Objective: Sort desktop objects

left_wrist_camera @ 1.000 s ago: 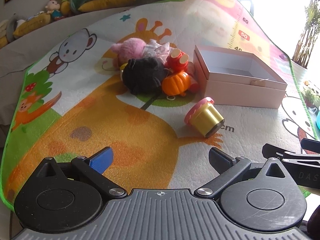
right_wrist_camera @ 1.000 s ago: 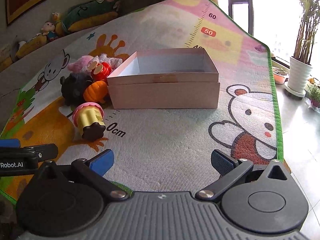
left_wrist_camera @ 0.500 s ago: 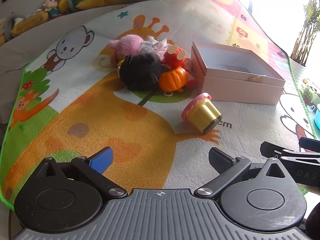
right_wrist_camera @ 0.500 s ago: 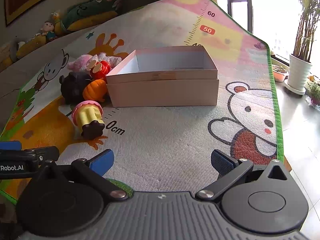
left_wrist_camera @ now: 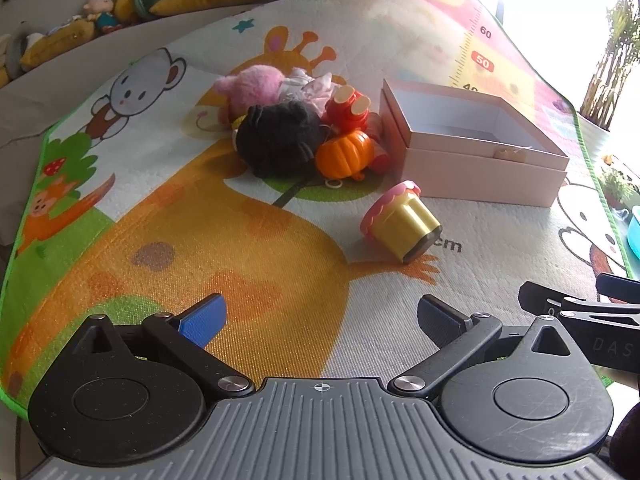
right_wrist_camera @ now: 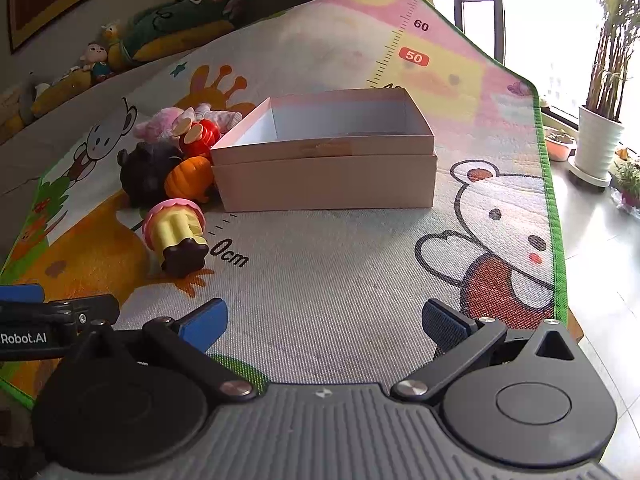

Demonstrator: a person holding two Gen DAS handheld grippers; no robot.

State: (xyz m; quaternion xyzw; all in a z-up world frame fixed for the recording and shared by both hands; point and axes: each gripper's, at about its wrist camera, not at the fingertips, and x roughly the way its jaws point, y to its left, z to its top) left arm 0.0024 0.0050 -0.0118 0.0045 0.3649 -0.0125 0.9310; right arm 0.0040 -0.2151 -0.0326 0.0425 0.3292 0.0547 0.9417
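Observation:
A pile of toys lies on the play mat left of an open pink box [left_wrist_camera: 472, 148] [right_wrist_camera: 324, 176]: a black plush [left_wrist_camera: 280, 142] [right_wrist_camera: 146, 172], an orange pumpkin [left_wrist_camera: 344, 154] [right_wrist_camera: 188, 178], a red toy [left_wrist_camera: 346, 110] [right_wrist_camera: 200, 136] and a pink plush [left_wrist_camera: 250, 88] [right_wrist_camera: 160, 122]. A yellow cupcake toy [left_wrist_camera: 400, 222] [right_wrist_camera: 176, 232] lies on its side in front of the pile. My left gripper [left_wrist_camera: 320, 316] is open, low over the mat, short of the cupcake. My right gripper [right_wrist_camera: 324, 320] is open, in front of the box, holding nothing.
The mat [left_wrist_camera: 200, 216] ends in a green edge [right_wrist_camera: 554, 216] at the right, with tiled floor and a white plant pot [right_wrist_camera: 598, 146] beyond. Stuffed toys [left_wrist_camera: 104, 6] line a ledge at the back left. A blue bowl rim [left_wrist_camera: 634, 232] shows at the far right.
Both grippers have eased forward a little toward the toys and box; the objects look slightly larger and lower. Nothing on the mat has moved.

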